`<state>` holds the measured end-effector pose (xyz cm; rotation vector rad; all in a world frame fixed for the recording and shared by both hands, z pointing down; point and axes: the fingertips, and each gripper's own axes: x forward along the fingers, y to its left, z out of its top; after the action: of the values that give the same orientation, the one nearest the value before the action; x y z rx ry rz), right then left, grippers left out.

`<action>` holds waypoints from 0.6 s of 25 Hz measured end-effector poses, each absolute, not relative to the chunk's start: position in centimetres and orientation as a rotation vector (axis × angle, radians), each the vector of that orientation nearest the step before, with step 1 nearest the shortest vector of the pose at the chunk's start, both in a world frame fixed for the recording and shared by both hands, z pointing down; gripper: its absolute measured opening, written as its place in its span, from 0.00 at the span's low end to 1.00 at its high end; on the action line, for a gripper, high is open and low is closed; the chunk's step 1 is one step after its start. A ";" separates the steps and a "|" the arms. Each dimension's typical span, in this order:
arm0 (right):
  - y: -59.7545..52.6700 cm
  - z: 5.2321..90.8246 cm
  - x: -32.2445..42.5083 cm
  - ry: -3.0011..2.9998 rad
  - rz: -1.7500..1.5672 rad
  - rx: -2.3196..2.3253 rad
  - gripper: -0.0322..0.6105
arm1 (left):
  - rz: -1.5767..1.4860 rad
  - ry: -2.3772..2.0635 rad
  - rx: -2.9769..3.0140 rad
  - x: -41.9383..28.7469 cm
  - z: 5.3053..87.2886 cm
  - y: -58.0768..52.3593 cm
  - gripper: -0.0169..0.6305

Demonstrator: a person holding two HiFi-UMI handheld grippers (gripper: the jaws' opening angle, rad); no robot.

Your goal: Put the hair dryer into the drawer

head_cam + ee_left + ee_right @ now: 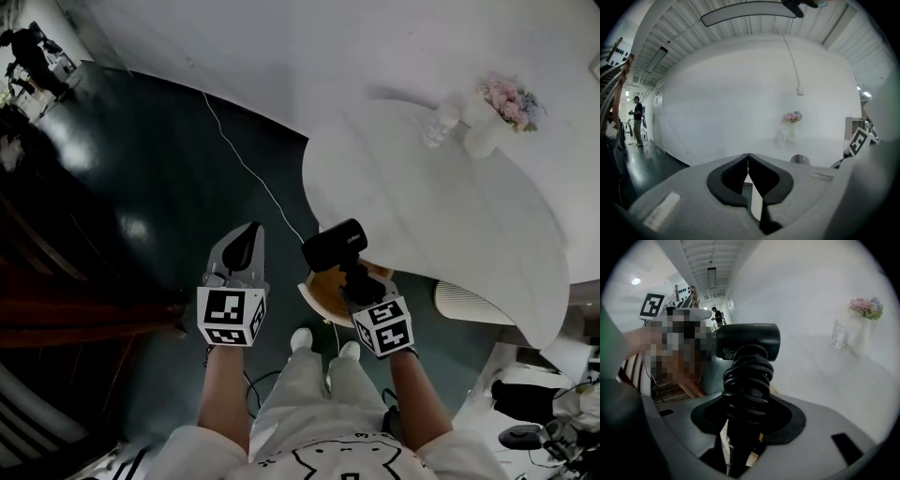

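Dark floor (169, 187), white table (450, 216) bearing vase (486, 136). Hair dryer (335, 246): clamped by cord-wrapped handle in right gripper (364, 284), head up, clear of table, for carrying. Left gripper (242, 246): jaws together, empty, likely spare for drawer. Drawer not in view.

Right gripper (747, 423) has its fingers (790, 418) clamped on the black hair dryer (749, 341) by the handle, cord (747, 378) coiled round it, barrel up at 12 o'clock. White bench (815, 366) off toward 3 o'clock, flower vase (861, 336) at 2 o'clock, clear bottle (838, 336) just beside it.
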<state>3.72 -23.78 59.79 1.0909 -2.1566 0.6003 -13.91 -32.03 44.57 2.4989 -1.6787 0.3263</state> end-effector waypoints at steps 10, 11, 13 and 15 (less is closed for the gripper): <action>-24.0 65.3 0.5 -2.058 0.647 0.898 0.38 | 0.343 -1.643 2.463 -16.5 47.2 -32.6 0.05; -24.0 65.9 0.5 -2.045 0.649 0.882 0.38 | 0.342 -1.647 2.454 -16.8 47.4 -32.7 0.05; -24.1 67.2 0.5 -2.014 0.657 0.859 0.38 | 0.344 -1.656 2.438 -17.5 47.9 -32.8 0.05; -24.2 68.4 0.7 -1.982 0.669 0.838 0.37 | 0.355 -1.658 2.427 -17.9 48.3 -32.8 0.05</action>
<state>0.71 -24.18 68.45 0.8380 -1.9822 0.6694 -17.88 -32.81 48.33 2.4270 -1.6580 0.3546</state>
